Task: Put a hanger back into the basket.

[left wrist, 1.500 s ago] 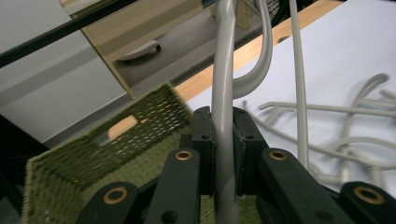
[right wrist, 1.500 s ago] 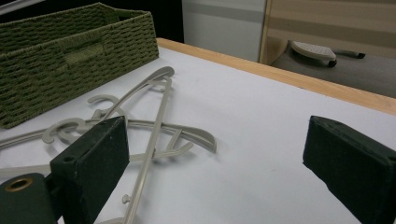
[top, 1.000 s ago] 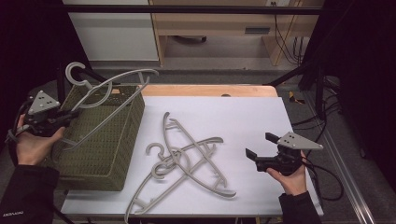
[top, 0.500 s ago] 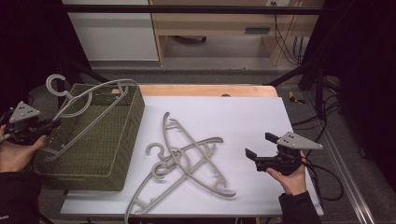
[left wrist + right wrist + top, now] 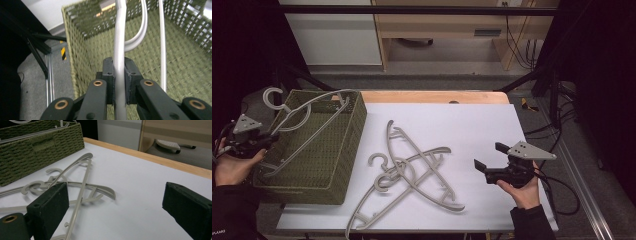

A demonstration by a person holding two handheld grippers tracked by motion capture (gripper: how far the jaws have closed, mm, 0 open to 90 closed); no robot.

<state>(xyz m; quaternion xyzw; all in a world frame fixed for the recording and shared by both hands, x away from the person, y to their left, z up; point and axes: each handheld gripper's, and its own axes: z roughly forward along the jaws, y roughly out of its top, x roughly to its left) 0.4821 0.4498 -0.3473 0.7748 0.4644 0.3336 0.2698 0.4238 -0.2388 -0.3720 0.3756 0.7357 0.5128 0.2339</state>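
White worktop [image 5: 472,125], dim room. Your left hand-held gripper [image 5: 119,82] pinches grey plastic hanger [image 5: 312,125], long axis diagonal over green woven basket [image 5: 347,145], hook at far-left corner. Right hand-held gripper [image 5: 486,161] spread, idle.

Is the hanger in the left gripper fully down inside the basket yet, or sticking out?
Sticking out. The hanger leans across the green basket, its hook above the far-left rim, with the left gripper clamped on its bar.

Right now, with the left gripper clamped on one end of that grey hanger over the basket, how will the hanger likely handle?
Probably stiff: the hanger keeps its shape held by one end in the left gripper. Likely light, being thin plastic. Its hook may snag the woven basket rim.
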